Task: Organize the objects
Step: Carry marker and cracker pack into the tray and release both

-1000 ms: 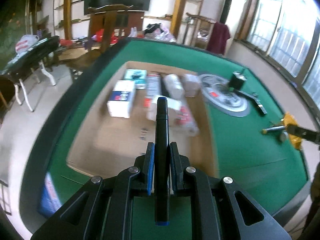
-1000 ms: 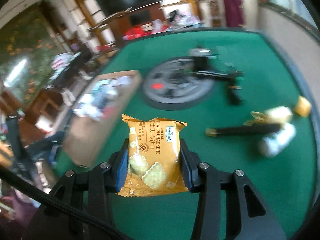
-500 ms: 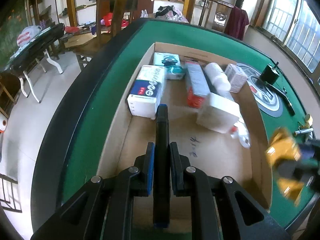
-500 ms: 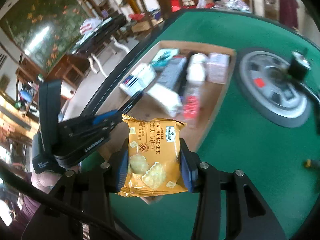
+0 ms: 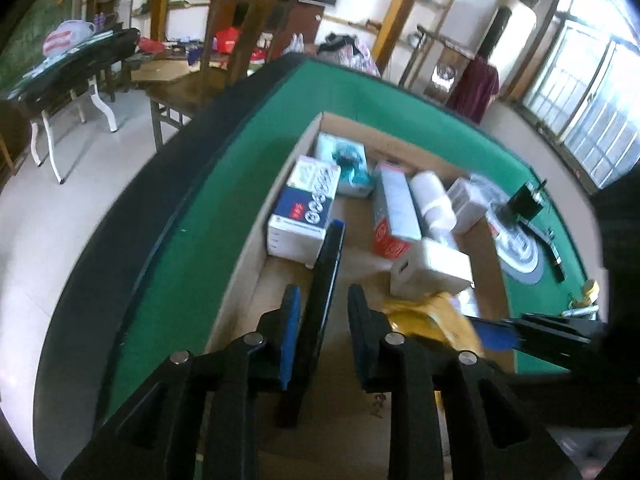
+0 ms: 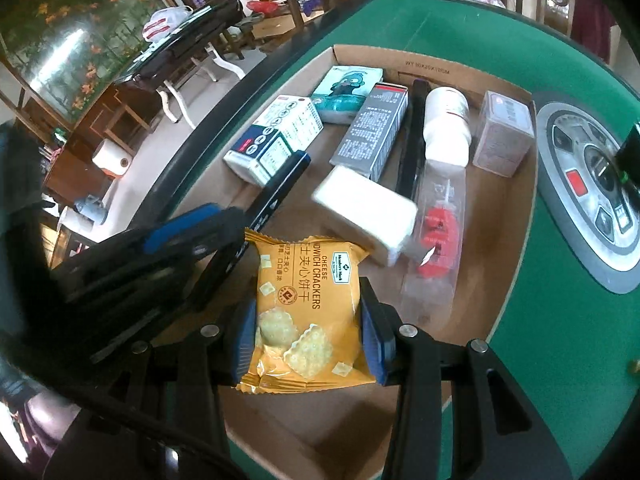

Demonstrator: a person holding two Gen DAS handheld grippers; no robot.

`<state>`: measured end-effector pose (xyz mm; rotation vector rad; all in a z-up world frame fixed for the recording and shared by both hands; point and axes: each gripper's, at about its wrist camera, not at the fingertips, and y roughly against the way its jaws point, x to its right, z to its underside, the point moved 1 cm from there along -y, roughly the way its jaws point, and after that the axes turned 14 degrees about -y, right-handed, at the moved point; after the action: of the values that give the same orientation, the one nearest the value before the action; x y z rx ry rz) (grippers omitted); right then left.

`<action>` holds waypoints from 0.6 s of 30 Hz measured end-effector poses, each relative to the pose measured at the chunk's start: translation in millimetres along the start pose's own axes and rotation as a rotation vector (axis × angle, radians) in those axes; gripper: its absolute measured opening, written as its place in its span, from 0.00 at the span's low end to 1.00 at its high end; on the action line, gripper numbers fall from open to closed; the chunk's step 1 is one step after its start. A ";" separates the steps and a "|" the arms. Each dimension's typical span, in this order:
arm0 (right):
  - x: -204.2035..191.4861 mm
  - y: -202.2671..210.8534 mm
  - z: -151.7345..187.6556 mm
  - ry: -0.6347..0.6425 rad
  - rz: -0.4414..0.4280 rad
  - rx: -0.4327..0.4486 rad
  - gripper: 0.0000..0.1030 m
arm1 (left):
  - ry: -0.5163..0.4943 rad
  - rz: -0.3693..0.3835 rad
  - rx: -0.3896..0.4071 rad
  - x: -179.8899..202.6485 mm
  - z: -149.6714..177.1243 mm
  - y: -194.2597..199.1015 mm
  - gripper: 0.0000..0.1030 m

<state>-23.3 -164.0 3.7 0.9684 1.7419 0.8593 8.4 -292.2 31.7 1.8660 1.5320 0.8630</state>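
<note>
An open cardboard box lies on the green table. My left gripper hangs over its near end, jaws opening. A black marker with a blue end stands tilted between the jaws, and a gap shows beside the right pad. It points at the white-and-blue carton. My right gripper is shut on an orange cheese cracker packet held above the box floor. The right wrist view shows the left gripper and the marker just left of the packet.
The box holds a teal packet, a grey-and-red carton, a white bottle, a white block, a small clear box and a clear pack with a red item. A grey round device lies to the right of the box.
The left jaws have parted and the marker now leans loose between them. Both grippers have moved in over the box, and the right one has brought the cracker packet close beside the left.
</note>
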 end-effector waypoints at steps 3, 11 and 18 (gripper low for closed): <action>2.3 -5.6 -4.5 -0.011 0.001 -0.001 0.42 | 0.041 0.010 0.042 -5.8 5.6 15.1 0.38; -7.6 -11.0 -1.4 0.005 0.026 0.028 0.42 | 0.074 -0.004 0.118 -7.3 14.3 41.7 0.51; -8.9 15.5 8.0 0.028 -0.006 0.077 0.44 | 0.111 -0.006 0.104 -3.1 18.8 43.8 0.55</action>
<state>-9.9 -164.0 18.0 1.0056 1.8126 0.8101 49.5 -303.7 53.1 1.9140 1.6781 0.9136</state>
